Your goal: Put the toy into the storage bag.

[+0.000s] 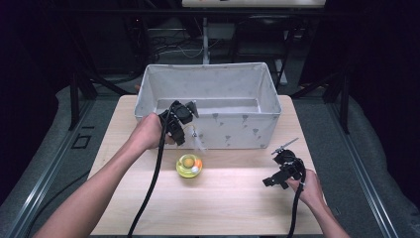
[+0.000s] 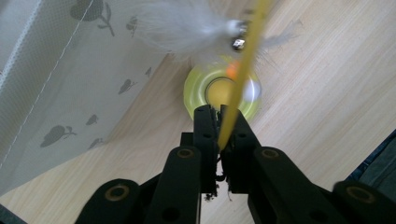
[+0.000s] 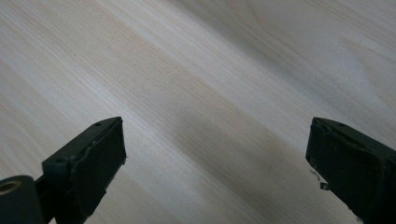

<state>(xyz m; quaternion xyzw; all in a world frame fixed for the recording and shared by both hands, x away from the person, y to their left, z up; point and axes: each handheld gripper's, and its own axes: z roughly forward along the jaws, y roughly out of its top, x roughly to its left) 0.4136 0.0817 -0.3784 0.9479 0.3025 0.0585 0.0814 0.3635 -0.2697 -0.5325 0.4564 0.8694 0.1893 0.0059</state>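
Surface: pale wooden table (image 1: 223, 198), set among dark surroundings.
Feather wand: a thin yellow stick (image 2: 240, 70) is pinched between the pressed-together jaws of the left gripper (image 2: 219, 122); white feathers (image 2: 182, 23) and a small bell (image 2: 238, 44) are carried near its far end.
Wand position: held just above the tabletop, in front of the bin's near wall.
Yellow toy: a round yellow disc toy (image 1: 189, 165) is seen on the table directly below the wand.
Bin: a grey fabric bin (image 1: 247, 126) with a printed pattern is placed behind the toy.
Right gripper: the right gripper (image 1: 278, 174) is held low at the table's right, well apart from the toy; its jaws are spread wide over bare wood, nothing between them.
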